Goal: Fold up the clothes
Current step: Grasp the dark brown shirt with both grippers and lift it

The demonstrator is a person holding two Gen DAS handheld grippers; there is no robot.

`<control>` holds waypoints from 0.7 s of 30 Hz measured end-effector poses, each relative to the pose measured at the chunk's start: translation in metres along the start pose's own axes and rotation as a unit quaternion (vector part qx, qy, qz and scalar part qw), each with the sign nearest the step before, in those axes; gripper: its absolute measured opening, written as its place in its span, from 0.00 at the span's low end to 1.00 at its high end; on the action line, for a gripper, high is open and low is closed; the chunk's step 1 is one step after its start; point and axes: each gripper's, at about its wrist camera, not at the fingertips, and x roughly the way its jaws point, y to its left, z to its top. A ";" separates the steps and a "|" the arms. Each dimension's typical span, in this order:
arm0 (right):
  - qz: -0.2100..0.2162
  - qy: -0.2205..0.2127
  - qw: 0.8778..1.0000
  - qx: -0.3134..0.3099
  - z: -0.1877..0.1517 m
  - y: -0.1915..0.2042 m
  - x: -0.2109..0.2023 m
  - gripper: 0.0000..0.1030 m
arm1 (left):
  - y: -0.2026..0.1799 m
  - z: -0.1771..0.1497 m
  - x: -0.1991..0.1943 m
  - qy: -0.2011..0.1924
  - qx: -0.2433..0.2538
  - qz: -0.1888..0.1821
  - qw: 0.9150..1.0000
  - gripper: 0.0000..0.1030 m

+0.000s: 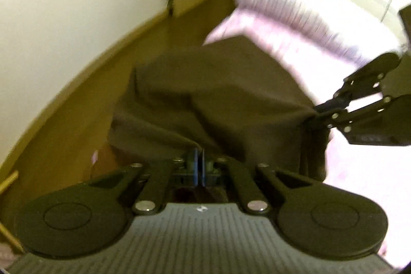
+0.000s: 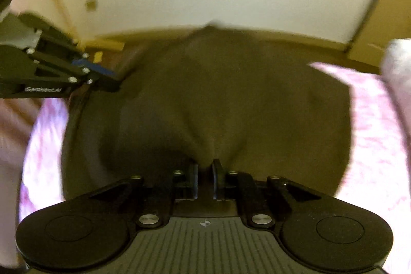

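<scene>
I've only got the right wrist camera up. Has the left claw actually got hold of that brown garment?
Observer: Yes. In the left wrist view the left claw is shut, with a ridge of the dark brown garment pinched between its pads.
Operator: How does my right claw look from the side?
Observer: The right claw is closed on the garment's edge above the pink bedspread, and creases in the cloth run toward its tip.
Operator: What's that pale blur at my right edge?
Observer: It's blurred here too, but it looks like a ribbed lilac roll lying on the bedspread just beyond the garment.
</scene>
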 end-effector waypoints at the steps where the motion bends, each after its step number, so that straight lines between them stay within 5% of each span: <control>1: -0.008 -0.014 1.000 0.017 -0.003 -0.008 -0.018 0.07 | -0.008 0.008 -0.014 -0.018 0.011 -0.008 1.000 0.00; 6: -0.049 -0.076 0.992 0.094 -0.051 -0.039 -0.130 0.07 | -0.106 0.023 -0.081 -0.074 0.088 -0.068 0.991 0.00; 11: -0.097 -0.095 0.978 0.161 -0.171 -0.039 -0.254 0.07 | -0.251 -0.013 -0.150 -0.092 0.158 -0.168 0.969 0.00; 16: -0.164 -0.058 0.944 0.281 -0.354 -0.029 -0.357 0.07 | -0.403 -0.087 -0.182 -0.025 0.189 -0.292 0.937 0.01; 19: -0.214 0.002 0.911 0.352 -0.454 -0.024 -0.397 0.08 | -0.475 -0.130 -0.174 0.048 0.208 -0.343 0.915 0.11; 21: -0.239 0.054 0.888 0.390 -0.511 -0.022 -0.411 0.11 | -0.500 -0.154 -0.168 0.080 0.241 -0.347 0.903 0.32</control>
